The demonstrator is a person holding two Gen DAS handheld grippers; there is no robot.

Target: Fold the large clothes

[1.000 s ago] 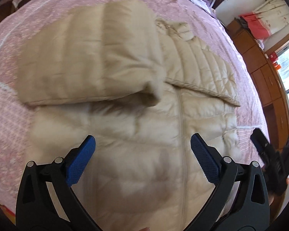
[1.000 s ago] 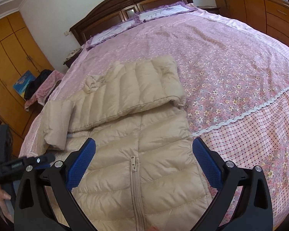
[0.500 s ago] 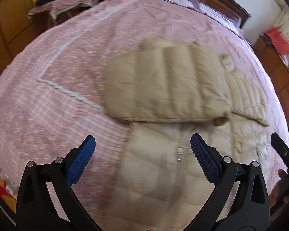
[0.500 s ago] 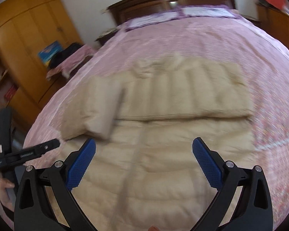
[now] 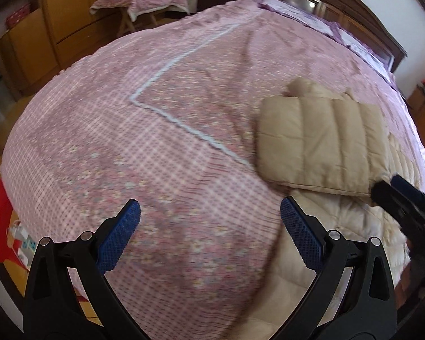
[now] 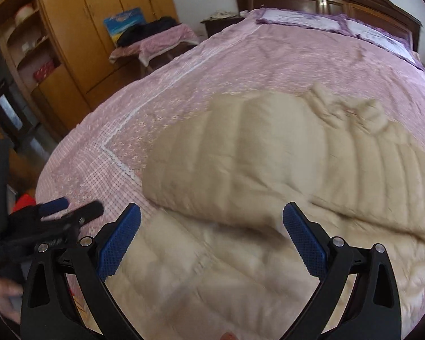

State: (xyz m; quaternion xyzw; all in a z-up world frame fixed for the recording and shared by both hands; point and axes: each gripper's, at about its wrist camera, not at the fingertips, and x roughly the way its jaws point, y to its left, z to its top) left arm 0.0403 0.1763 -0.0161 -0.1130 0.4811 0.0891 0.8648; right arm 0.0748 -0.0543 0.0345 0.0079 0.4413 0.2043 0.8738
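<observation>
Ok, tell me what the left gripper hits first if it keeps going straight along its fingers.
Most likely the pink bedspread. The left gripper is open and empty, aimed at bare cover, with the beige puffer jacket off to its right. Blur makes depth uncertain, but nothing else shows in that line.

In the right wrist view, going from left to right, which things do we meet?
Wooden wardrobe → small table with pink cloth → beige down jacket on the pink bedspread → white pillows.
</observation>
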